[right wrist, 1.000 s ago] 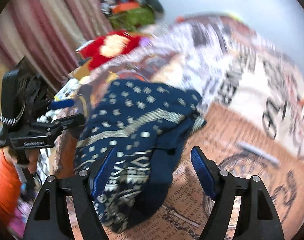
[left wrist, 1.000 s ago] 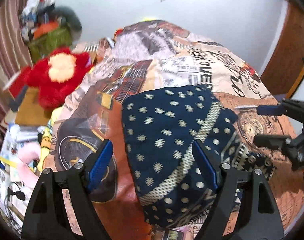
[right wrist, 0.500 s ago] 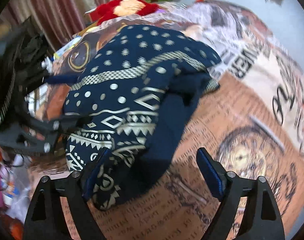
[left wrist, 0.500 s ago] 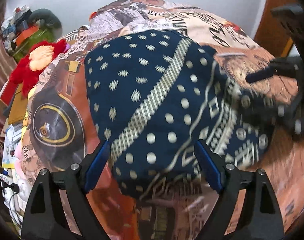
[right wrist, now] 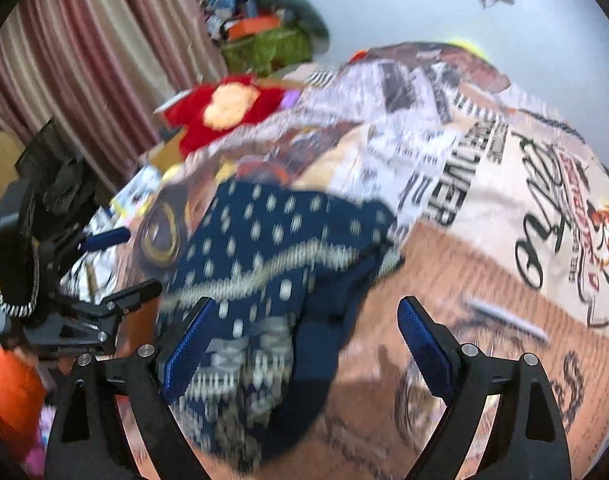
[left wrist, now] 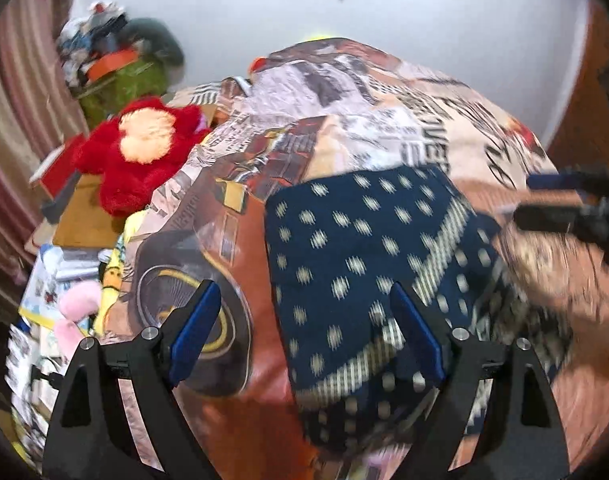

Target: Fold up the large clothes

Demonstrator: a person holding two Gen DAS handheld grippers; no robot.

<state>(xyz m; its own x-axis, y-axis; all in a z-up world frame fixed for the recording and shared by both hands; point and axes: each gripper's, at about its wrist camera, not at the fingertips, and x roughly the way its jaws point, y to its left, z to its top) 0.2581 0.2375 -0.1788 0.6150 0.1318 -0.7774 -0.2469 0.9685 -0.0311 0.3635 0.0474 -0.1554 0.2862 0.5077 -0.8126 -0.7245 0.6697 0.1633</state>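
Note:
A navy garment (left wrist: pixel 364 248) with pale dots and patterned bands lies folded in a bundle on the printed bedsheet (left wrist: pixel 384 120). My left gripper (left wrist: pixel 304 287) hovers open above its near left edge, one pad over the sheet and the other over the cloth, with nothing pinched. In the right wrist view the garment (right wrist: pixel 264 248) shows a plain dark flap along its right side. My right gripper (right wrist: pixel 307 304) is open over that side and grips nothing. Each gripper shows in the other's view: the right gripper (left wrist: pixel 564 200) and the left gripper (right wrist: pixel 116 272).
A red plush toy (left wrist: pixel 144 156) lies on boxes beside the bed's left side, with papers and toys (left wrist: pixel 64 300) below it. A green bag with clutter (left wrist: pixel 120 76) stands by the striped curtain (right wrist: pixel 84 60). A wooden door (left wrist: pixel 584 100) is at the right. An orange sleeve (right wrist: pixel 8 392) shows low left.
Half a second ago both grippers were down close over the garment; now both have drawn back and up. Their jaws stand a little wider than a second ago. The garment stays lying.

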